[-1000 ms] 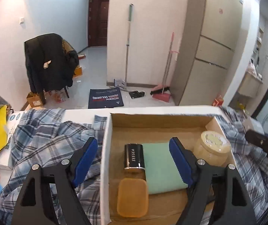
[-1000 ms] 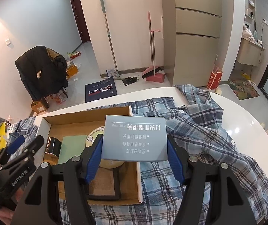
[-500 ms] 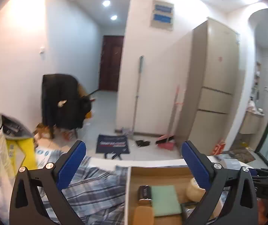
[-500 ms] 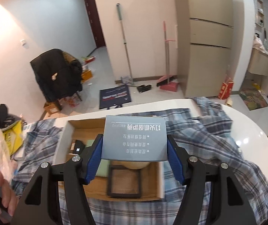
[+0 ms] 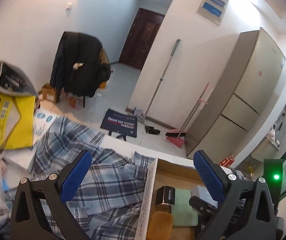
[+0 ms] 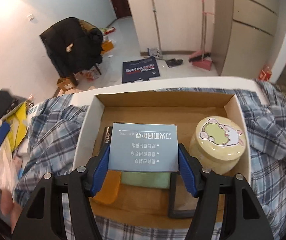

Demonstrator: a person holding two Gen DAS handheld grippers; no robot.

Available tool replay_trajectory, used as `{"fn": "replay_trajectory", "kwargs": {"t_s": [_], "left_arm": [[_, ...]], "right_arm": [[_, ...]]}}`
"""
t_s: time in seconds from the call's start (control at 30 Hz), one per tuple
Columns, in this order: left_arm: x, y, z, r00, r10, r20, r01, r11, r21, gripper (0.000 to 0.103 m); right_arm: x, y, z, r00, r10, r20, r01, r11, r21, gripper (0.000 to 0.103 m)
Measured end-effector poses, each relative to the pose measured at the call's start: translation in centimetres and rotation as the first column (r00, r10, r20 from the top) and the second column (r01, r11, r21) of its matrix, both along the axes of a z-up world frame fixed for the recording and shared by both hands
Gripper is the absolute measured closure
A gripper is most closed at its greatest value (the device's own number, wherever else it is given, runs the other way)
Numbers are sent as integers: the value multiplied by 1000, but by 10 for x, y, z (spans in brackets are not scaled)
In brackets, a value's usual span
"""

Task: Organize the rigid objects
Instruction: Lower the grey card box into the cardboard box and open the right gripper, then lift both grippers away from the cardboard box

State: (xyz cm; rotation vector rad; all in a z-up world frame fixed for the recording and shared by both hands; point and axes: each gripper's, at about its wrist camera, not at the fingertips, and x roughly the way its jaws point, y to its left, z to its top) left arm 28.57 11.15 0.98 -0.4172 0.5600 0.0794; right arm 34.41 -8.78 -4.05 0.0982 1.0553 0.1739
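- Left wrist view: the left gripper (image 5: pixel 143 177) stands wide apart, its blue pads (image 5: pixel 76 173) touching nothing; it hangs over the plaid shirt (image 5: pixel 102 182) and the left wall of the cardboard box (image 5: pixel 146 198).
- Inside the box, toward 5 o'clock in this view, a dark-capped amber bottle (image 5: pixel 164 200) lies flat with its long axis running from near to far, cap at the far end; a green pad (image 5: pixel 184 208) lies just beside it on the right.
- At 9 o'clock a yellow bag (image 5: pixel 15 120) sits on the cluttered table edge.
- Right wrist view: the right gripper (image 6: pixel 144 167) is clamped on a small blue-grey box (image 6: pixel 144 147), one blue pad pressed on each short side. The box is held over the middle of the cardboard box (image 6: pixel 86 132); its long axis runs left to right and its printed face reads upside down to the camera.
- Below it lie the bottle (image 6: pixel 106 138) at 9 o'clock, an orange piece (image 6: pixel 108 188) at 7 o'clock, the green pad (image 6: pixel 145 179), and a black frame (image 6: pixel 181 198) at 5 o'clock.
- At 3 o'clock a cream jar (image 6: pixel 218 144) with a cartoon lid stands upright against the box's right wall.
- Surface and room: the plaid shirt (image 6: pixel 50 126) covers a white table (image 6: pixel 163 82); beyond, a chair with a black coat (image 6: pixel 72 44), a dark mat (image 6: pixel 140 69), and a pink broom (image 6: pixel 202 60) beside tall cabinets (image 6: pixel 251 26).
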Motion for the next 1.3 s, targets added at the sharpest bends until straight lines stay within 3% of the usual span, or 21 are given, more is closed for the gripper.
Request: {"fn": "replay_trajectory", "kwargs": {"t_s": [0.1, 0.33, 0.47, 0.6, 0.83, 1.0, 1.3], "left_arm": [[2, -3, -4, 999, 28, -23, -27, 999, 26, 0], [2, -18, 0, 1000, -19, -14, 20, 995, 95, 0], [-4, -33, 12, 1000, -1, 20, -3, 977, 211, 0], [-13, -39, 28, 998, -50, 44, 42, 986, 160, 0], [-78, -65, 90, 971, -105, 213, 66, 981, 180, 0], [-115, -77, 121, 951, -173, 256, 129, 975, 180, 0], [-216, -99, 123, 914, -219, 341, 104, 940, 326, 0]], "right_arm": [[9, -1, -8, 1000, -18, -12, 17, 1000, -19, 40], [10, -5, -19, 999, -16, -28, 15, 1000, -15, 38], [2, -12, -9, 1000, -24, -12, 24, 1000, -9, 35], [-19, -25, 11, 1000, -2, 18, 2, 1000, 13, 35], [-87, -56, 72, 986, 62, 158, -66, 998, 22, 35], [-144, -81, 102, 955, 61, 291, -69, 997, 18, 29], [-225, -100, 106, 928, 99, 359, -127, 990, 54, 29]]}}
